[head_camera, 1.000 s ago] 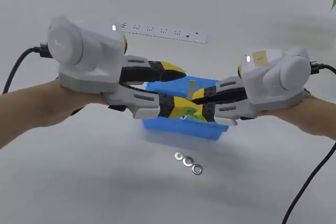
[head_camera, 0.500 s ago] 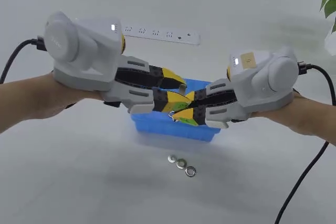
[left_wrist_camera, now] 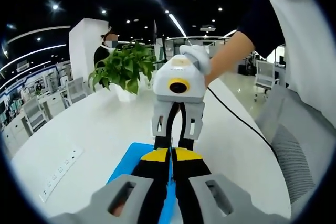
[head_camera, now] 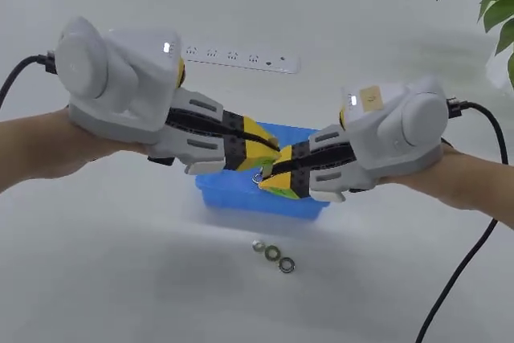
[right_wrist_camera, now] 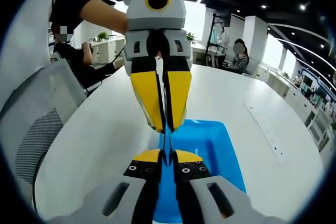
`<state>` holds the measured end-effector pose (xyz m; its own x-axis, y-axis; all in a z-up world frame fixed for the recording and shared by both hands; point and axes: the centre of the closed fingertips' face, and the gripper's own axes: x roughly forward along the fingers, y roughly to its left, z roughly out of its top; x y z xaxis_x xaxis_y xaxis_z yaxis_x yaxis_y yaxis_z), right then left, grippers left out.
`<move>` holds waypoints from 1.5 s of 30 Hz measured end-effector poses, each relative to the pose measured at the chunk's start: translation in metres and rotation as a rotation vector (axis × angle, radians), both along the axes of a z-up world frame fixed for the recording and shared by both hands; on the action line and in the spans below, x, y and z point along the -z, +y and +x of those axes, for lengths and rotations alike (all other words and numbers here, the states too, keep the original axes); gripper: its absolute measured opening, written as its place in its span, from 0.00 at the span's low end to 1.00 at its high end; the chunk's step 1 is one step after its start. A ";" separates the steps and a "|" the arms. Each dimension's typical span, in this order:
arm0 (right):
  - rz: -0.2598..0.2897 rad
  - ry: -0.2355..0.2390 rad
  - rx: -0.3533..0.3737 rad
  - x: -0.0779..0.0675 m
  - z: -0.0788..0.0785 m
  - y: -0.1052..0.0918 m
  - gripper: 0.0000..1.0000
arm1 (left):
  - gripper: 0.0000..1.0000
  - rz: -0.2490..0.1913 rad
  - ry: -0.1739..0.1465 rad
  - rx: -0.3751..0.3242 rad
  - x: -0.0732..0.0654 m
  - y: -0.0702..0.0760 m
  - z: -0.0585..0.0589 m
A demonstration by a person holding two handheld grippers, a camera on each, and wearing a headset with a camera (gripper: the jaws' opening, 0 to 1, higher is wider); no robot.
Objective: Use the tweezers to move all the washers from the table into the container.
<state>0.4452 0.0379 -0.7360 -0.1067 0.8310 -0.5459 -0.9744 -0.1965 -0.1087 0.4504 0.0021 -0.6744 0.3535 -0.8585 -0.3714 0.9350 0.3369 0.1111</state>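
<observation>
Washers (head_camera: 273,253): three close together on bench (head_camera: 120,279), just before blue container (head_camera: 241,198), untouched. Left claw (head_camera: 270,153) and right claw (head_camera: 273,179) closer than a second ago, tips now meeting over container, both pinched on thin tweezers (right_wrist_camera: 166,141). Probably regripping; pickup not begun.

Three washers (head_camera: 272,253), one tweezers (right_wrist_camera: 165,142), one container (head_camera: 233,198), one power strip (head_camera: 241,58)

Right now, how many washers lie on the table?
3: left washer, middle washer and right washer, in a short diagonal row on the table just in front of the blue container. More may be hidden inside the container.
</observation>
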 end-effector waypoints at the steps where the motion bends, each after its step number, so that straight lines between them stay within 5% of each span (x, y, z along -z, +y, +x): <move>1: 0.000 0.003 0.007 0.000 0.000 0.000 0.10 | 0.06 0.003 -0.001 0.000 0.000 0.000 0.000; 7: 0.021 0.036 0.071 -0.007 0.006 -0.003 0.15 | 0.05 0.010 -0.017 -0.012 -0.003 0.001 0.001; 16: 0.048 0.011 0.134 -0.019 0.011 -0.013 0.23 | 0.05 -0.008 -0.052 -0.047 -0.016 0.001 0.003; 27: 0.079 -0.009 0.190 -0.032 0.001 -0.040 0.36 | 0.05 -0.049 -0.098 -0.069 -0.040 -0.001 -0.014; 36: 0.099 -0.012 0.189 -0.043 -0.021 -0.062 0.43 | 0.05 -0.061 -0.087 -0.032 -0.039 -0.023 -0.039; 45: 0.059 0.033 0.191 -0.024 -0.049 -0.092 0.54 | 0.05 -0.045 -0.074 -0.019 -0.028 -0.035 -0.051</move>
